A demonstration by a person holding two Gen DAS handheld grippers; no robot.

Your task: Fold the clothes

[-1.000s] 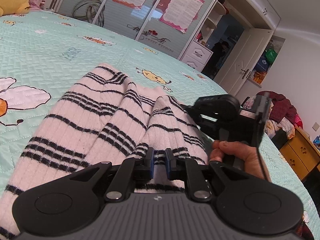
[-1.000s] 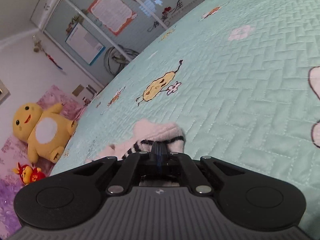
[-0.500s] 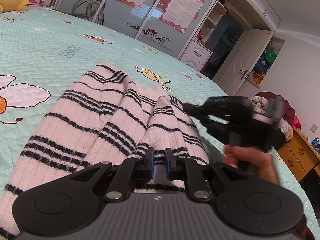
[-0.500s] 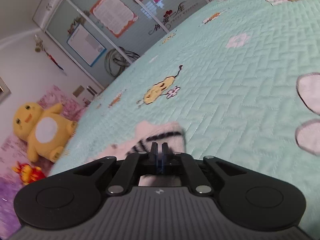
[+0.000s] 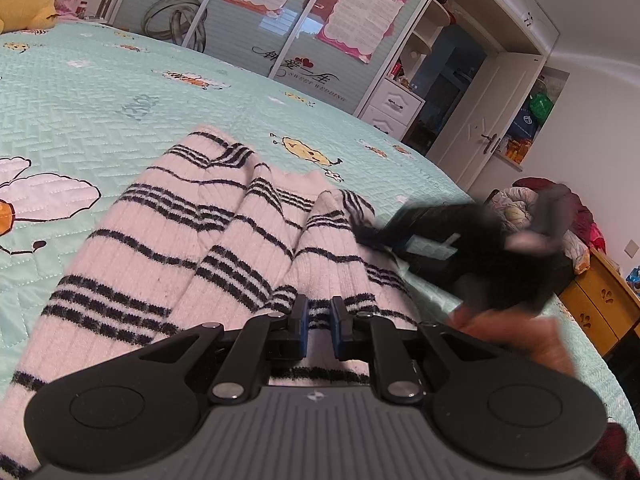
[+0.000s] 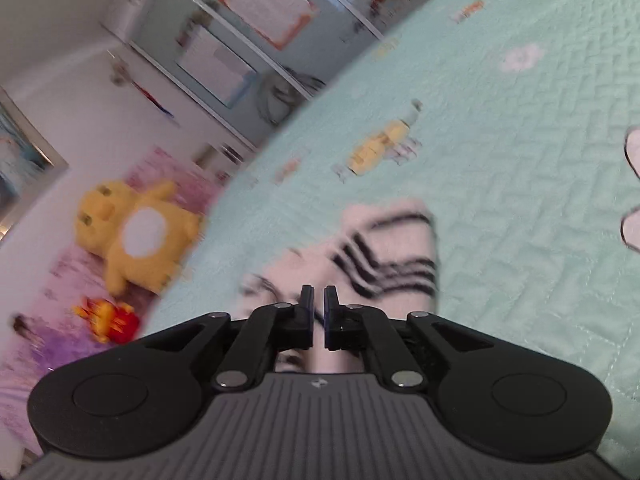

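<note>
Lying in soft folds on the mint-green quilted bedspread (image 5: 100, 92) is one white sweater with black stripes (image 5: 224, 236), and the left gripper (image 5: 319, 314) is sitting low over its near edge, pointing along the fabric, its two fingers parted with a narrow gap and striped knit showing between them, gripping nothing. The right gripper (image 6: 319, 306) is angling down over another corner of the same sweater (image 6: 392, 252); its fingers are also slightly apart, released. From the left wrist view, that right gripper (image 5: 364, 232) is appearing as a dark motion-blurred shape at the sweater's right side, with the person's hand (image 5: 516, 340) beneath it. One yellow plush toy (image 6: 136, 240) is sitting beyond the bed's edge.
</note>
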